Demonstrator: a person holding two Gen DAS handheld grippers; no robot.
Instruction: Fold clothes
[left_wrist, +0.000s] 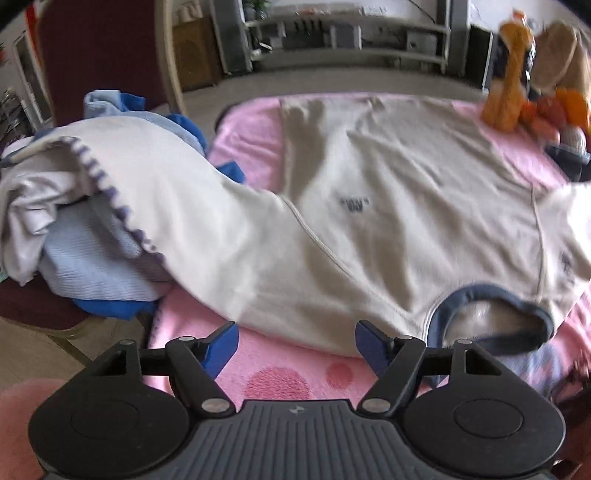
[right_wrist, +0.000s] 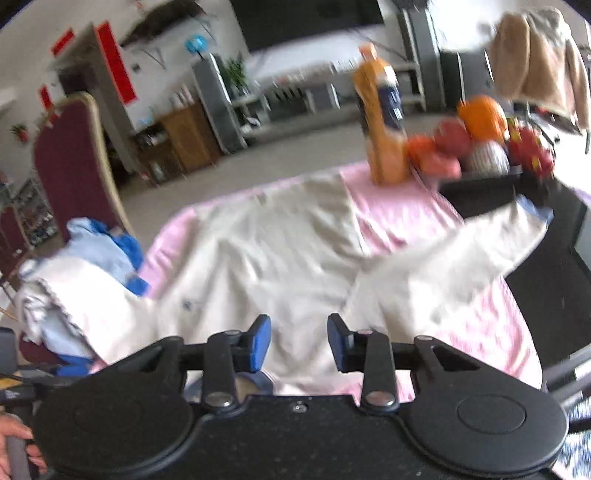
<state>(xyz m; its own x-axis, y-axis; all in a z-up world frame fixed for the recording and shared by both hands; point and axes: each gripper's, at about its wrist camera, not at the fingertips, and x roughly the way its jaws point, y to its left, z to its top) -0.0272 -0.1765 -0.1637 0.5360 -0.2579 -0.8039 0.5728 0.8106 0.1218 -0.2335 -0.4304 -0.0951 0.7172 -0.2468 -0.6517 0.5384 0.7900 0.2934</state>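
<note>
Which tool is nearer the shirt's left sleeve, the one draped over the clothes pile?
Left. The left tool sits just below the sleeve; the right tool is over the shirt's middle.

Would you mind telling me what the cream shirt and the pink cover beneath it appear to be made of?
The cream shirt looks like soft matte knit cotton: it drapes in loose wrinkles, with a ribbed dark collar. The pink cover looks like fuzzy terry or fleece, judging by its napped surface; blur leaves this uncertain.

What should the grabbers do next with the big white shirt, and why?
Probably the left gripper should close on the left sleeve and bring it onto the shirt. The shirt lies spread flat on the pink cloth, but that sleeve drapes over the clothes pile.
</note>
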